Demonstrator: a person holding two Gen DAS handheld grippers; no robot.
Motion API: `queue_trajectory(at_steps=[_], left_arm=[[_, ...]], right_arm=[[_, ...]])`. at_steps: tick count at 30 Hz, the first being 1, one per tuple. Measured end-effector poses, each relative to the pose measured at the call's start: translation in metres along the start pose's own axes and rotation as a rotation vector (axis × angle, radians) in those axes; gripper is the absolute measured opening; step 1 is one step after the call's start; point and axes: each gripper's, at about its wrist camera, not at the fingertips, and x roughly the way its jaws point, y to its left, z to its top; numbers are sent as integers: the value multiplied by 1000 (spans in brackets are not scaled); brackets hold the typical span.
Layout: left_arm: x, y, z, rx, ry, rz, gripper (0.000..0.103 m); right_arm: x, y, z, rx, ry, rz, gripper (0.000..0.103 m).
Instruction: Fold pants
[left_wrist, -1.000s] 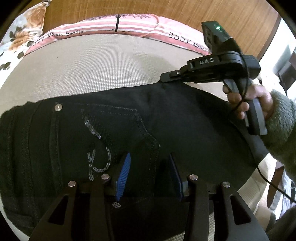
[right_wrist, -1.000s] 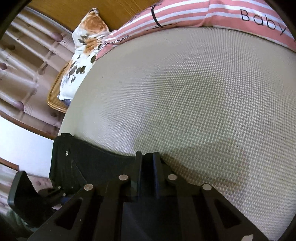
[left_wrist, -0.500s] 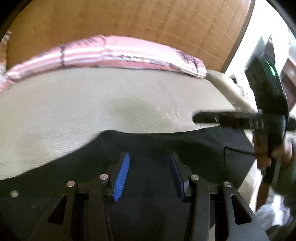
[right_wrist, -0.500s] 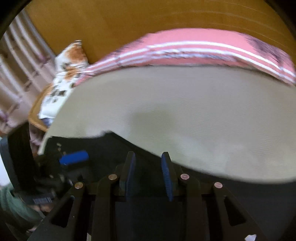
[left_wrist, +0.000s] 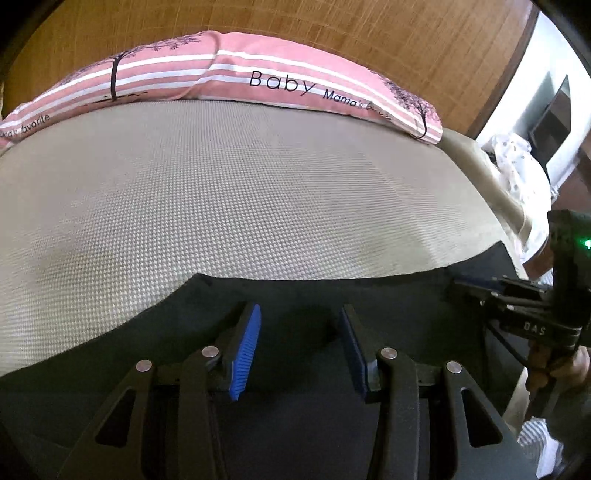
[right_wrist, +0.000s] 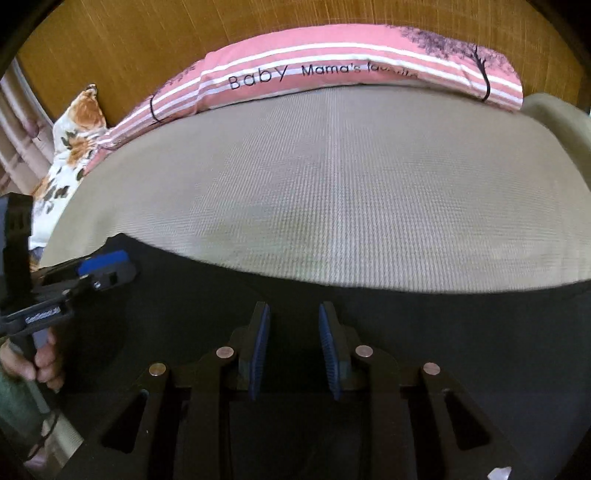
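Note:
Black pants (left_wrist: 388, 295) lie flat across the near part of a beige bed. My left gripper (left_wrist: 300, 310) hovers over the cloth near its far edge, blue pads apart and nothing between them. In the right wrist view the pants (right_wrist: 443, 325) fill the lower frame. My right gripper (right_wrist: 294, 306) hangs above them with a narrow gap between its pads; its jaws are closing and nothing sits between them. The right gripper (left_wrist: 476, 286) shows at the right edge of the left wrist view. The left gripper (right_wrist: 107, 264) shows at the left of the right wrist view.
The beige woven mattress (left_wrist: 258, 192) stretches beyond the pants. A pink striped pillow (left_wrist: 258, 74) lies along the wooden headboard (left_wrist: 332, 29), with a floral pillow (right_wrist: 74, 147) at the left end. A hand (right_wrist: 40, 362) grips each tool. The bed's right edge (left_wrist: 491, 206) drops off near a white cloth.
Both grippers have slid sideways along the pants; the pocket with its sequin trim has left the left view. The right jaws, shut a second ago, now stand apart.

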Motion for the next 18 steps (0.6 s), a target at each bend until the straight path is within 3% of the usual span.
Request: queue_trajectory(at_steps=[8, 13, 16, 18], left_arm=[[-16, -14, -3, 24, -1, 28, 46], [-15, -31, -13, 96, 24, 33, 46], [-5, -26, -13, 68, 43, 57, 46], [-4, -20, -12, 37, 36, 54, 46]], right_arm=[[-29, -8, 2, 56, -40, 34, 27], [-28, -32, -10, 83, -5, -71, 30], [-23, -52, -11, 115, -24, -91, 22], [-26, -66, -7, 162, -35, -97, 22]])
